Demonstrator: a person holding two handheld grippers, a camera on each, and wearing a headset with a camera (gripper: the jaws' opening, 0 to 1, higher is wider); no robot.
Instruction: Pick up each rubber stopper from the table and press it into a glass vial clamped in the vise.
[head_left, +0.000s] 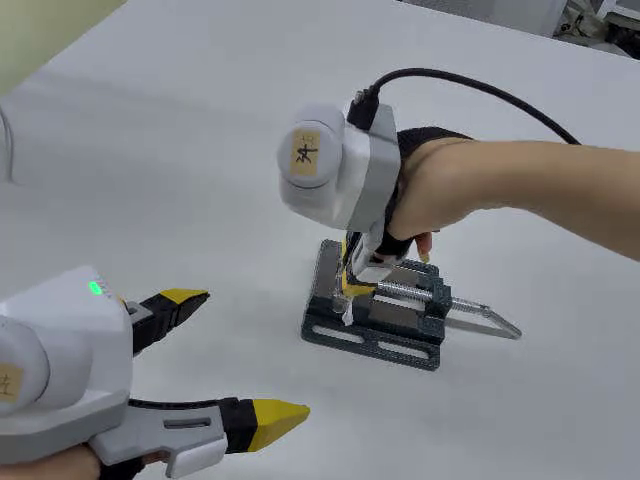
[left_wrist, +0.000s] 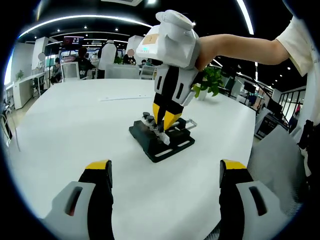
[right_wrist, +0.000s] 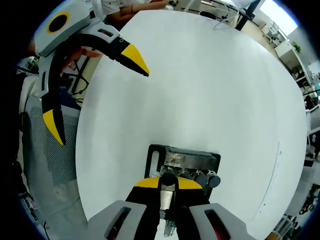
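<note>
— pressure goes straight down here, right?
— yes. the white right gripper (right_wrist: 168, 184) with yellow-tipped black jaws stands over the dark metal bench vise (right_wrist: 187, 159). its jaws are drawn in on the black rubber stopper (right_wrist: 168, 177) at the end of the row, which looks pinched between the tips. the glass vial under it i can't make out clearly.
— and the neighbours?
— three more dark stoppers (right_wrist: 200, 178) sit just beside it in the clamp. keep the tips off them and push along the vial's axis. a tilted push could skew the plug or stress the glass.
— the other hand?
— the left gripper (head_left: 250, 352) hovers well apart over the white table (head_left: 180, 180), jaws wide, holding nothing. i'd have it ready to steady the vise base if it slides.
</note>
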